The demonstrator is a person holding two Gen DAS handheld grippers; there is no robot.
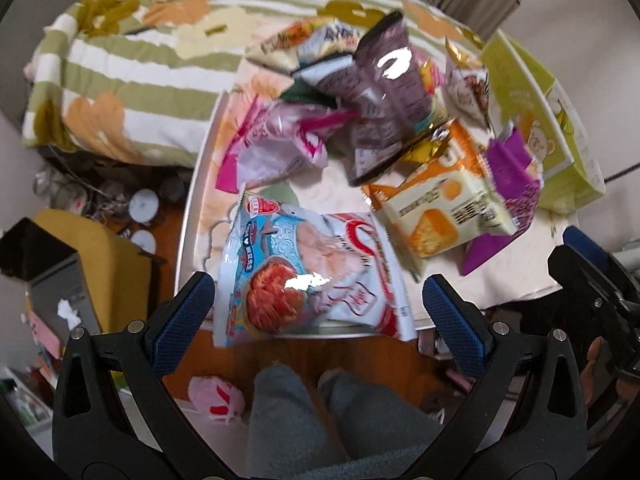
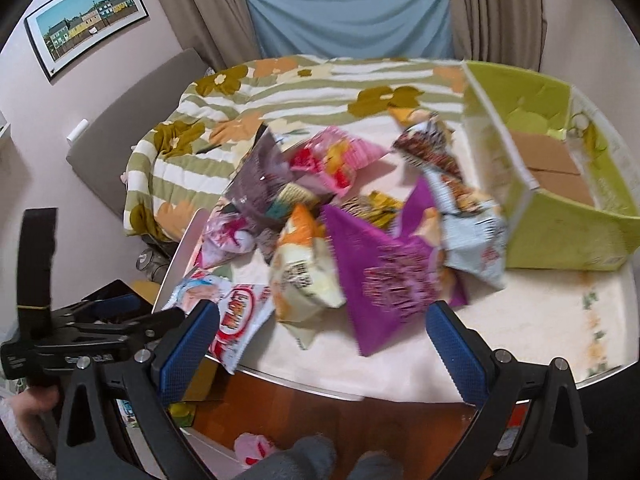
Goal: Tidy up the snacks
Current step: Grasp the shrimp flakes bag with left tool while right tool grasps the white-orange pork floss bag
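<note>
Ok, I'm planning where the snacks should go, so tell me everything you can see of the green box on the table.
The green box is an open-topped lime-green cardboard carton with pale printed patterns; the left wrist view shows a cartoon bear on one side. Inside, brown cardboard flaps form the floor, and no snack shows in the visible part. It stands upright at the table's far right, beside the snack pile. A light blue packet lies against or just in front of its near corner. Neither gripper touches it.

The box [image 2: 560, 232] at the table's far right corner is lime green, brown cardboard inside. A purple packet [image 2: 384, 276] and an orange-and-cream packet [image 2: 300, 264] lie mid-table. The near-edge packet [image 1: 312, 276] is light blue, red and white. The bedspread [image 2: 280, 92] has green-white stripes with olive and orange flowers.
</note>
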